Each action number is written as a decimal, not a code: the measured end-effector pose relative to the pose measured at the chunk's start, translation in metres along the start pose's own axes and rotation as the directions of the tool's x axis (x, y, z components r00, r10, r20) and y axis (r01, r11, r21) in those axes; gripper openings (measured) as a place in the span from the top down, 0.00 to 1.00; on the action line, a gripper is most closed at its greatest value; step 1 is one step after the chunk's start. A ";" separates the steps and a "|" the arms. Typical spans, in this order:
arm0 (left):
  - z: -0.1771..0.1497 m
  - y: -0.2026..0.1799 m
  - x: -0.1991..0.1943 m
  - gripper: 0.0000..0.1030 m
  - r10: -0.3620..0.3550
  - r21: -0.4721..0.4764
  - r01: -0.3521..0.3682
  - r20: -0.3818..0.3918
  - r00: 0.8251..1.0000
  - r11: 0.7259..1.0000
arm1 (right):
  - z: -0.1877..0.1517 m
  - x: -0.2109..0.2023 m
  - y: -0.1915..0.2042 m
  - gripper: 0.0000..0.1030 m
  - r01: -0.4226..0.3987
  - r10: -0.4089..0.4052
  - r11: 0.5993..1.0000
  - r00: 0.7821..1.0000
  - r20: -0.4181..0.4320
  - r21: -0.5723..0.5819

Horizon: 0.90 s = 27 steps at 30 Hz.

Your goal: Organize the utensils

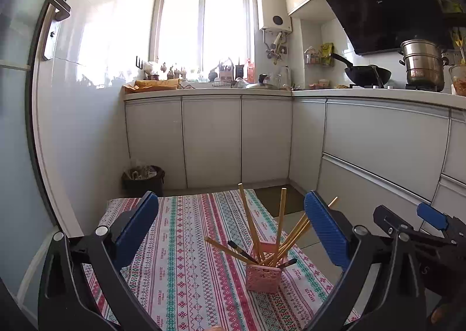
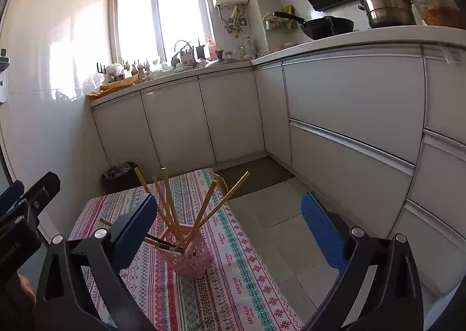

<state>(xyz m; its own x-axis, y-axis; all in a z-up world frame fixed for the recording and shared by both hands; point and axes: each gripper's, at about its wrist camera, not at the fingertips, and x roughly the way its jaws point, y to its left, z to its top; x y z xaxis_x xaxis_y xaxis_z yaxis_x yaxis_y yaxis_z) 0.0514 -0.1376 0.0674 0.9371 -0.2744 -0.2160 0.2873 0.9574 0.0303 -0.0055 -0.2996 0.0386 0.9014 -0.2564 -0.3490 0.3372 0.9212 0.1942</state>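
Note:
A pink perforated holder (image 1: 263, 275) stands upright on a patterned tablecloth (image 1: 186, 258). Several wooden chopsticks (image 1: 282, 214) stick out of it and fan in all directions. My left gripper (image 1: 230, 229) is open and empty, held above the table with the holder low between its blue fingers. In the right wrist view the holder (image 2: 190, 258) and chopsticks (image 2: 167, 200) sit just right of the left finger. My right gripper (image 2: 228, 229) is open and empty, mostly over the floor beside the table. The right gripper also shows in the left wrist view (image 1: 407, 223).
The table's right edge (image 2: 233, 214) drops to a tiled floor (image 2: 279, 232). White kitchen cabinets (image 1: 212, 138) run along the back and right. A black bin (image 1: 144, 181) stands in the far left corner. A dark mat (image 2: 256, 175) lies by the cabinets.

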 end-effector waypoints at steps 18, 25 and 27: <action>-0.004 -0.004 0.009 0.07 0.059 -0.014 -0.060 -0.068 0.996 0.998 | -0.004 0.009 -0.008 0.07 0.038 -0.038 0.999 0.998 -0.042 0.002; -0.006 -0.004 0.012 0.07 0.061 -0.019 -0.063 -0.083 0.995 0.998 | -0.006 0.010 -0.011 0.06 0.041 -0.040 0.999 0.998 -0.051 0.007; -0.006 -0.004 0.013 0.07 0.062 -0.019 -0.064 -0.091 0.994 0.998 | -0.007 0.010 -0.011 0.07 0.042 -0.041 0.999 0.998 -0.054 0.007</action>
<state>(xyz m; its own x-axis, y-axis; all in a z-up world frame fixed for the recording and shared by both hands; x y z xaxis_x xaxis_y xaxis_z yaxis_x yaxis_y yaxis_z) 0.0610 -0.1442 0.0582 0.9312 -0.2050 -0.3014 0.2227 0.9746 0.0251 -0.0019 -0.3100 0.0267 0.8707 -0.2782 -0.4056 0.3765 0.9076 0.1856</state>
